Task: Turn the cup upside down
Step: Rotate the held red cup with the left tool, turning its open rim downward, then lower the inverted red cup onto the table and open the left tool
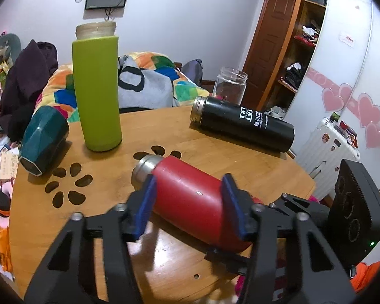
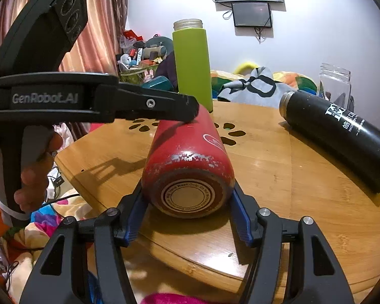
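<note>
A red flask (image 1: pixel 190 197) lies on its side on the round wooden table (image 1: pixel 164 131), steel mouth pointing to the far left. My left gripper (image 1: pixel 190 190) has its blue pads on either side of the flask's body, touching or nearly touching it. In the right wrist view the flask's worn base (image 2: pixel 190 195) faces the camera. My right gripper (image 2: pixel 187 210) straddles that base end, blue pads against both sides. The left gripper (image 2: pixel 187 112) reaches in from the left onto the flask's top.
A green bottle (image 1: pixel 96 91) stands upright at the back left. A dark teal cup (image 1: pixel 43 141) lies on its side at the left edge. A black flask (image 1: pixel 243 124) lies at the back right, a clear jar (image 1: pixel 230 86) behind it. Flower-shaped cutouts (image 1: pixel 68 185) pierce the tabletop.
</note>
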Motion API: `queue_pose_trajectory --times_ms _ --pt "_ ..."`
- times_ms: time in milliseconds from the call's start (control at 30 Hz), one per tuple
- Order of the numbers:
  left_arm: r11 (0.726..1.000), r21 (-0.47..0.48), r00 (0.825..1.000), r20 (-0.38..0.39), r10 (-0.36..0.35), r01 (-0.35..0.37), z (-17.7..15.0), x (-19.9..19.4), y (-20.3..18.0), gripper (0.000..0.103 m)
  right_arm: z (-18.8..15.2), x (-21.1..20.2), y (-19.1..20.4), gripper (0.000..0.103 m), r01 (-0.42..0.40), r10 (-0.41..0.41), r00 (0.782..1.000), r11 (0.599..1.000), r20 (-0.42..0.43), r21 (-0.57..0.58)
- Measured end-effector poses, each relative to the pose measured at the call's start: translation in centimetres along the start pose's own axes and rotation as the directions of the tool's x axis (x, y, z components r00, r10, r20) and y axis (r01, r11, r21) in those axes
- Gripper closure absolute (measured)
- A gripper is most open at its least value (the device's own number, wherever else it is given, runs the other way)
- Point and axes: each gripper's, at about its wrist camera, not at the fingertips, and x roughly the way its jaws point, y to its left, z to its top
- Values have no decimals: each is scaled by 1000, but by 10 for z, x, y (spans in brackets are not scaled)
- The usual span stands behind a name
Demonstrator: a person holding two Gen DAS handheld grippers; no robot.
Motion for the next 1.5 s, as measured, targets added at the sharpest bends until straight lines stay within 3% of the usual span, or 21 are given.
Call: queue_pose_trajectory --times_ms 267,700,1500 --pt "1000 22 999 44 11 -12 8 -14 2 81 10 -29 8 47 41 -38 994 999 100 -25" --pt "1000 -10 996 81 -20 21 14 -24 15 84 43 -40 8 47 56 -55 984 998 169 -4" --pt "994 -107 998 68 2 5 20 -3 53 87 78 6 11 46 82 -82 992 997 96 3"
